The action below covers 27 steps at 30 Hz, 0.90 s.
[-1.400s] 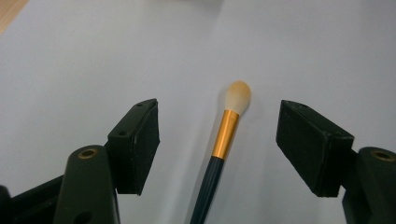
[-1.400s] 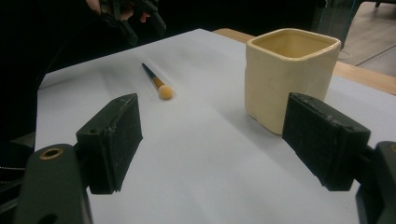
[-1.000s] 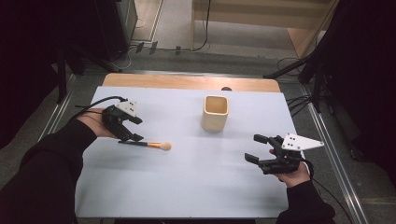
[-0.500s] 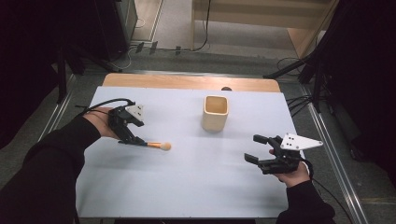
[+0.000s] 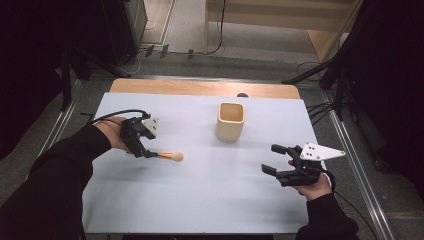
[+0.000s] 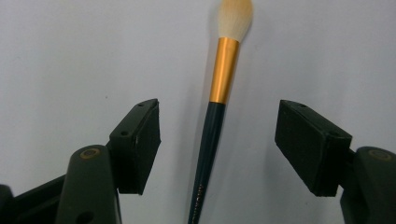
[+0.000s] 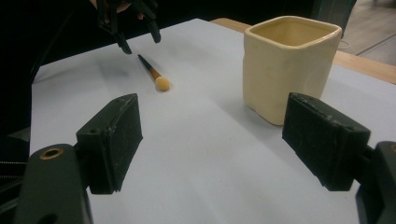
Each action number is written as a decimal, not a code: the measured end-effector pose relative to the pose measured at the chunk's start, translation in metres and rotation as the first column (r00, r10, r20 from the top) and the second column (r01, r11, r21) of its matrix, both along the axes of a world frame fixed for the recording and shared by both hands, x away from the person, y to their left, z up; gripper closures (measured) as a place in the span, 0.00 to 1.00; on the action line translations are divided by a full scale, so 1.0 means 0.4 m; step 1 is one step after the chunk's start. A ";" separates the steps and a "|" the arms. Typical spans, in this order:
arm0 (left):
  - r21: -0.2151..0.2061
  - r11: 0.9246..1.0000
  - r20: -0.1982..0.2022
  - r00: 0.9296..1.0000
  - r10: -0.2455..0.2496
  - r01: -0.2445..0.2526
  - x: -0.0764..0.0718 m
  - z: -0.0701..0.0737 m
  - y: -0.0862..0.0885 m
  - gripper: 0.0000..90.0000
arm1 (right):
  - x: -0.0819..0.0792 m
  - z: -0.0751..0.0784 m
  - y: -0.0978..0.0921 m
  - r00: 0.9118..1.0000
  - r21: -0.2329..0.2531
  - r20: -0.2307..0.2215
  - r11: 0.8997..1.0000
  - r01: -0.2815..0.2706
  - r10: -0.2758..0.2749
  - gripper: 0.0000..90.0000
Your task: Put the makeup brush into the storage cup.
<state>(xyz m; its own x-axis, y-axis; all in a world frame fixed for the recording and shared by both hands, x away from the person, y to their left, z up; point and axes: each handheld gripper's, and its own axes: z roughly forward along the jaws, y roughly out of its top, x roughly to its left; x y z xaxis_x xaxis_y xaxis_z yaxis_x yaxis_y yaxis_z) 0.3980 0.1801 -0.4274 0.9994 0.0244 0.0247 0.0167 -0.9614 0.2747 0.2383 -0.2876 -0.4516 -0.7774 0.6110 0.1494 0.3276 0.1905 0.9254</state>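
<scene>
Your right gripper (image 5: 276, 160) hovers wide open near the table's (image 5: 200, 200) right edge. Your left gripper (image 5: 144, 152), jaws spread, straddles the brush (image 5: 169, 156) handle without touching. Brush lies flat toward the left edge, long axis left-right, bristles pointing right. Farther back, the cream cup (image 5: 230, 121) stands upright; its contents cannot be seen.

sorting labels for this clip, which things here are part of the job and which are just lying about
In the job:
makeup brush, lying between the open jaws of the left gripper

Lying about:
cream cup, standing apart
right gripper, open, idle
</scene>
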 end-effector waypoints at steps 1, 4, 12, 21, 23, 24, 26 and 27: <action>0.001 1.000 -0.005 1.000 -0.002 0.002 0.000 -0.003 -0.002 0.36 | 0.000 0.000 0.000 1.000 -0.001 0.000 1.000 0.000 0.000 0.23; 0.010 1.000 -0.019 1.000 -0.009 0.009 0.002 -0.008 -0.008 0.36 | 0.000 0.000 -0.001 1.000 0.001 -0.001 1.000 0.002 -0.002 0.23; 0.022 1.000 -0.031 0.999 -0.015 0.016 0.005 -0.028 -0.026 0.36 | 0.001 0.000 -0.001 1.000 0.000 -0.002 1.000 0.001 -0.001 0.23; 0.043 0.999 -0.046 0.999 -0.022 0.024 0.007 -0.055 -0.047 0.34 | 0.001 0.000 -0.001 1.000 -0.002 -0.003 1.000 0.002 -0.002 0.23; 0.050 0.998 -0.044 0.999 -0.024 0.026 0.006 -0.058 -0.051 0.31 | 0.001 0.000 -0.001 1.000 -0.002 -0.004 1.000 0.002 -0.002 0.23; 0.055 0.998 -0.041 0.999 -0.024 0.026 0.006 -0.059 -0.053 0.30 | 0.001 0.000 -0.001 1.000 -0.002 -0.003 1.000 0.002 -0.002 0.23; 0.062 0.998 -0.041 0.999 -0.014 0.017 0.007 -0.062 -0.057 0.29 | 0.001 0.000 -0.001 1.000 -0.003 -0.004 1.000 0.002 -0.002 0.23; 0.069 0.997 -0.040 0.999 -0.016 0.019 0.007 -0.063 -0.060 0.29 | 0.001 0.000 -0.001 1.000 -0.003 -0.003 1.000 0.002 -0.002 0.23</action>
<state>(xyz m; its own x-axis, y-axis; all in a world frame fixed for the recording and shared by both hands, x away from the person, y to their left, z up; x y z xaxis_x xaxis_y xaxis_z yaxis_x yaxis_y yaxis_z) 0.4007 0.1562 -0.4527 0.9999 0.0067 -0.0133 0.0094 -0.9784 0.2066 0.2387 -0.2881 -0.4515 -0.7760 0.6127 0.1497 0.3305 0.1928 0.9239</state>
